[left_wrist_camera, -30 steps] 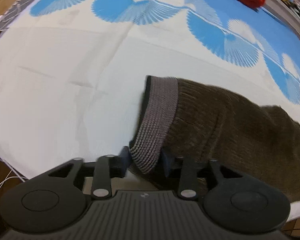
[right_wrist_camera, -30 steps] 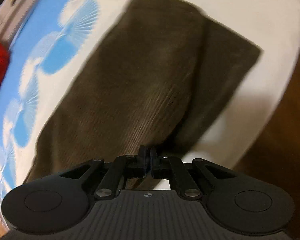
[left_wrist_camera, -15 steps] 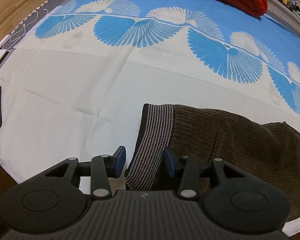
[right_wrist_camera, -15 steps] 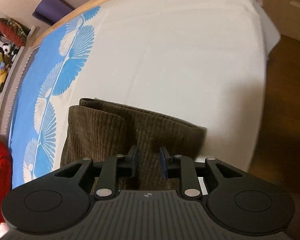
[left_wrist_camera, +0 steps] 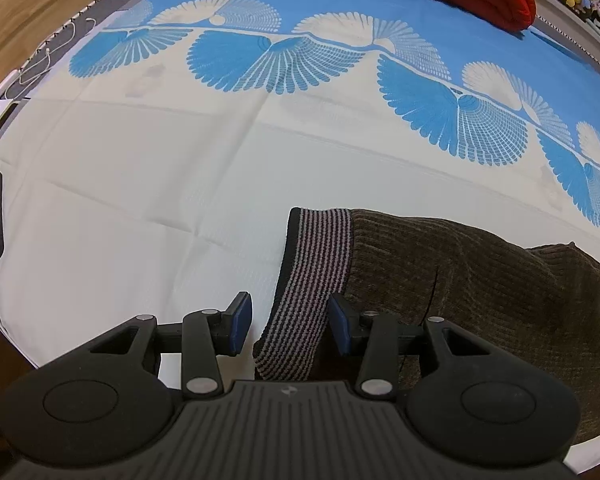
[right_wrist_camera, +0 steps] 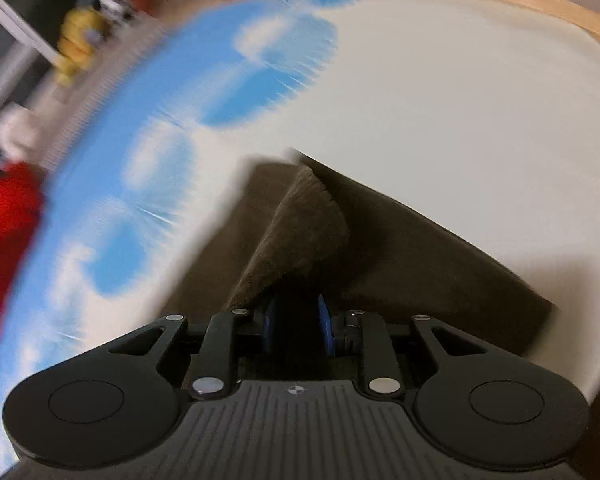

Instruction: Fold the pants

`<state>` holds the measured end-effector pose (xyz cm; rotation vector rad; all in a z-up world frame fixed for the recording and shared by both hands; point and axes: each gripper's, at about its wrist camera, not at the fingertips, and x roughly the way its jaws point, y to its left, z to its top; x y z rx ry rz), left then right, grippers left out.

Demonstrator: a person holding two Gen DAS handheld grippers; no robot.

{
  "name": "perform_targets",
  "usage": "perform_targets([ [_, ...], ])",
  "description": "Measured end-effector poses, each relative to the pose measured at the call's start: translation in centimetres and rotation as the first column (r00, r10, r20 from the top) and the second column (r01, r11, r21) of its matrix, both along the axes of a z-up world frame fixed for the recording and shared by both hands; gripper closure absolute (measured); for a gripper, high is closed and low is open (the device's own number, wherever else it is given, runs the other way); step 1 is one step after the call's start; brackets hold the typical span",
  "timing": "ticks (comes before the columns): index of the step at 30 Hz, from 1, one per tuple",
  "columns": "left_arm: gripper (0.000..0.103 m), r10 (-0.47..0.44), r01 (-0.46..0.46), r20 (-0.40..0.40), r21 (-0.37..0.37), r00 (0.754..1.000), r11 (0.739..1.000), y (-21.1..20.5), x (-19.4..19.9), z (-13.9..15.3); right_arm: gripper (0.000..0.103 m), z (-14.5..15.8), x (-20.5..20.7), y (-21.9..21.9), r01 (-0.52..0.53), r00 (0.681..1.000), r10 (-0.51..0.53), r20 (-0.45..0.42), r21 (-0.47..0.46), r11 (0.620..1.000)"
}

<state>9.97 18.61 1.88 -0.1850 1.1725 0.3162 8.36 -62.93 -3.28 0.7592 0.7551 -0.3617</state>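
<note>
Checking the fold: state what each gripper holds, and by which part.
Nothing is gripped. The left gripper stands open astride the brown corduroy pants' striped waistband; the right gripper, just opened, straddles their fabric.

**Sharp left view, smeared right view**

The left wrist view is evenly lit, sharp ahead of the fingers, with fisheye bending at the edges. The right wrist view is streaked with motion blur left of the fingers, over the bedspread (right_wrist_camera: 188, 128). The pants (right_wrist_camera: 400, 248) are dim there, in deep shadow between the fingers, and cast a soft shadow to the right.
</note>
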Motion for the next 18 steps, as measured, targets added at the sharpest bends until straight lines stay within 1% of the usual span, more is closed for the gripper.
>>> perform_targets([
  [1, 0.056, 0.0, 0.0, -0.001, 0.0, 1.0, 1.0, -0.1, 0.0, 0.0, 0.073, -0.3, 0.3, 0.1, -0.003, 0.999, 0.002, -0.04, -0.004, 1.0],
  [2, 0.056, -0.002, 0.002, 0.0, -0.001, 1.0, 1.0, -0.2, 0.1, 0.0, 0.068, -1.0, 0.6, 0.2, 0.0, 0.997, 0.001, -0.082, 0.009, 1.0],
  [3, 0.056, -0.005, 0.005, 0.001, -0.003, 1.0, 1.0, -0.2, 0.1, 0.1, 0.068, -1.5, 0.7, 0.1, -0.002, 0.995, 0.006, -0.101, 0.039, 0.999],
  [4, 0.056, -0.01, 0.01, 0.001, -0.005, 1.0, 1.0, -0.3, 0.2, 0.1, 0.068, -1.7, 0.7, 0.0, -0.009, 0.996, 0.015, -0.094, 0.064, 0.998],
  [5, 0.056, -0.016, 0.016, 0.0, -0.007, 1.0, 1.0, -0.4, 0.2, 0.1, 0.068, -1.5, 0.8, 0.0, -0.01, 0.997, 0.016, -0.077, 0.065, 0.998],
  [7, 0.056, -0.029, 0.029, -0.001, -0.004, 1.0, 1.0, -0.6, 0.3, 0.0, 0.063, -1.1, 0.7, 0.1, -0.004, 0.999, 0.006, -0.044, 0.06, 0.998],
  [8, 0.056, -0.035, 0.035, -0.003, -0.003, 0.999, 0.999, -0.8, 0.3, 0.0, 0.058, -1.2, 0.9, -0.1, 0.004, 0.999, -0.001, -0.034, 0.071, 0.997],
  [9, 0.056, -0.04, 0.04, -0.004, 0.0, 0.999, 0.999, -0.9, 0.3, 0.0, 0.056, -1.2, 0.7, 0.0, 0.015, 0.999, -0.012, -0.036, 0.083, 0.996],
  [11, 0.056, -0.049, 0.049, -0.007, 0.009, 0.999, 0.999, -1.0, 0.4, -0.1, 0.056, -1.6, 0.9, 0.1, 0.034, 0.998, -0.028, -0.062, 0.093, 0.995],
  [13, 0.056, -0.05, 0.051, -0.012, 0.011, 0.999, 0.999, -1.1, 0.4, -0.2, 0.056, -1.6, 1.3, 0.3, 0.041, 0.997, -0.035, -0.067, 0.097, 0.994],
  [14, 0.056, -0.053, 0.053, -0.013, 0.012, 0.999, 0.999, -1.1, 0.4, -0.3, 0.059, -1.5, 1.4, 0.4, 0.041, 0.997, -0.035, -0.064, 0.091, 0.995],
  [15, 0.056, -0.054, 0.054, -0.013, 0.014, 0.998, 0.998, -1.1, 0.5, -0.3, 0.073, -1.5, 1.8, 0.6, 0.045, 0.997, -0.04, -0.061, 0.074, 0.996],
  [16, 0.056, -0.053, 0.053, -0.013, 0.014, 0.999, 0.998, -1.1, 0.4, -0.3, 0.083, -1.2, 1.6, 0.6, 0.055, 0.997, -0.052, -0.061, 0.057, 0.997],
  [17, 0.056, -0.051, 0.051, -0.013, 0.013, 0.999, 0.999, -1.1, 0.4, -0.3, 0.097, -0.9, 1.4, 0.5, 0.072, 0.996, -0.069, -0.051, 0.048, 0.996],
  [18, 0.056, -0.049, 0.049, -0.012, 0.012, 0.999, 0.999, -1.1, 0.4, -0.2, 0.099, -0.5, 1.0, 0.3, 0.095, 0.995, -0.094, -0.024, 0.052, 0.994],
])
